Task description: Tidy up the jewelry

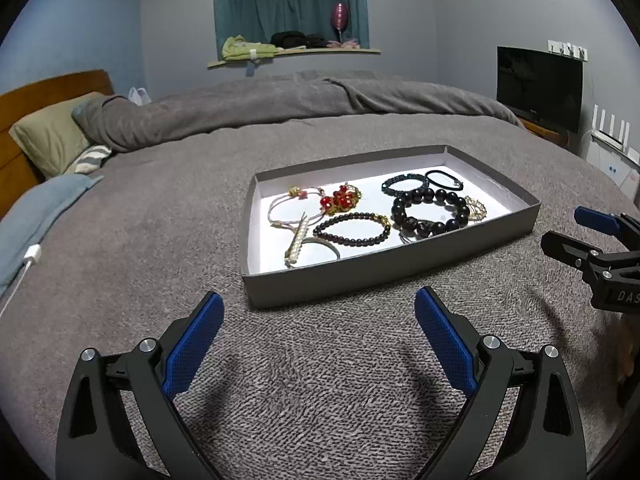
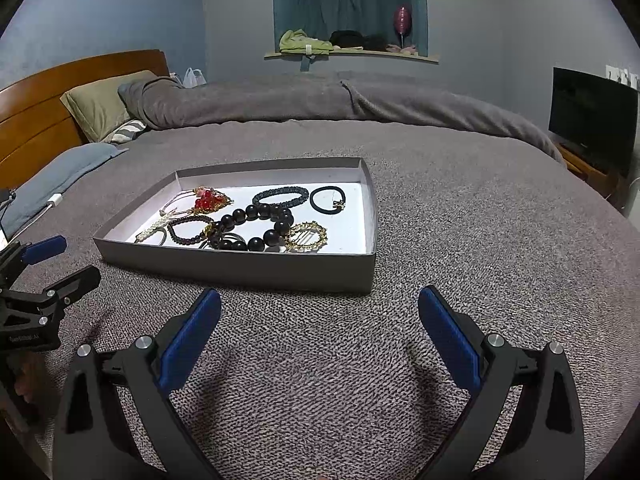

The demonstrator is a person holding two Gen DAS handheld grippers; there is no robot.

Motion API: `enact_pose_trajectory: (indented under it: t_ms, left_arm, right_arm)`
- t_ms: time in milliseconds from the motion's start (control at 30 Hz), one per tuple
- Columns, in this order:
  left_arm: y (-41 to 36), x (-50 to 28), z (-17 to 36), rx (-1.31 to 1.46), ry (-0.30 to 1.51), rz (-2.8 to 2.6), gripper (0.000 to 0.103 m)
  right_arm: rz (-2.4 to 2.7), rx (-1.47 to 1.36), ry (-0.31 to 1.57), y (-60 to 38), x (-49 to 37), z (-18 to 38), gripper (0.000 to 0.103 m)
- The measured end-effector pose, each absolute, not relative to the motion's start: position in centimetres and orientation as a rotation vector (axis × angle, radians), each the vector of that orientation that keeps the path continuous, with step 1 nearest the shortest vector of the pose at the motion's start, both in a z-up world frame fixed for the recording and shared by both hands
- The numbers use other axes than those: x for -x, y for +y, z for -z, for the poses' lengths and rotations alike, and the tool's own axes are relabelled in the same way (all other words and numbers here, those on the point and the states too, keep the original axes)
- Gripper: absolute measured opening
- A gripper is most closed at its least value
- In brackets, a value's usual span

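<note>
A shallow grey box [image 1: 360, 276] [image 2: 240, 268] with a white floor lies on the grey bedspread and holds several pieces of jewelry. Inside are a large black bead bracelet [image 1: 434, 210] [image 2: 256, 226], a small dark bead bracelet [image 1: 352, 230] [image 2: 188, 230], a red bead ornament [image 1: 340, 198] [image 2: 204, 200], a black hair tie [image 1: 444, 180] [image 2: 328, 200], a gold comb [image 2: 306, 236] and a pearl clip [image 1: 296, 240]. My left gripper [image 1: 320, 316] is open and empty just before the box's near wall. My right gripper [image 2: 320, 312] is open and empty, also in front of the box.
Each gripper shows in the other's view, the right one at the right edge [image 1: 600, 248] and the left one at the left edge [image 2: 36, 276]. A rumpled duvet [image 1: 300, 96], pillows [image 1: 48, 136] and wooden headboard [image 2: 48, 92] lie behind. A TV [image 1: 538, 88] stands right.
</note>
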State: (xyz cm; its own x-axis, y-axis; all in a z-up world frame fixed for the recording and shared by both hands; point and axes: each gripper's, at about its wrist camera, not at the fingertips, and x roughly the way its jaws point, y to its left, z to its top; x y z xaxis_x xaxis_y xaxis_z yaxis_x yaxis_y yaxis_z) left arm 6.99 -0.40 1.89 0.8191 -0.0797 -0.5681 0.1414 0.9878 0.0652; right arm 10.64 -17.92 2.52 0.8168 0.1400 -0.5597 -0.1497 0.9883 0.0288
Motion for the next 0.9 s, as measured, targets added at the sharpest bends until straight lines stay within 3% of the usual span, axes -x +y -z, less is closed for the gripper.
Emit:
enact_pose_trajectory:
  t_ms: [900]
  left_arm:
    - [-0.61, -6.9, -1.74, -0.112, 0.606, 0.118, 0.096]
  right_arm:
    - [-0.154, 0.019, 0.595, -17.88, -10.68, -2.61, 0.097]
